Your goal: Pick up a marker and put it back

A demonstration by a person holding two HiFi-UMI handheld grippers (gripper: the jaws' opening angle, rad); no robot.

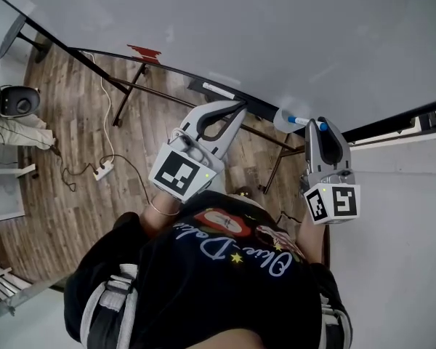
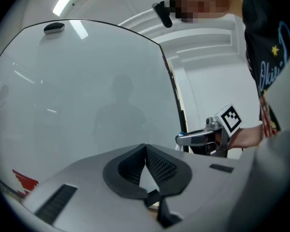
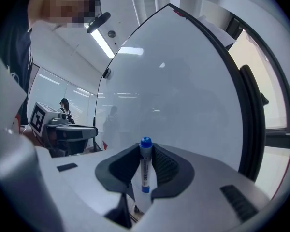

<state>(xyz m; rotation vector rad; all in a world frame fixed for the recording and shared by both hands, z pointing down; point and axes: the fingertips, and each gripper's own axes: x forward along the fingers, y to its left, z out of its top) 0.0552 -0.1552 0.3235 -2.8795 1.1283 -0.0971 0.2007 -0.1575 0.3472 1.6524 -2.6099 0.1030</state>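
Marker [image 3: 144,170] clamped in right hand-held gripper [image 3: 145,151]; head view barely shows it.

A red item [image 1: 144,51] sits on the whiteboard's [image 1: 276,27] lower edge, above a white power strip [image 1: 102,170] on the wooden floor [image 1: 51,217].

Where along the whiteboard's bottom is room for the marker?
The black bottom rail looks bare between the red tag and the pale bar. Past the bar, the left gripper and the right gripper with its blue-capped marker crowd it.
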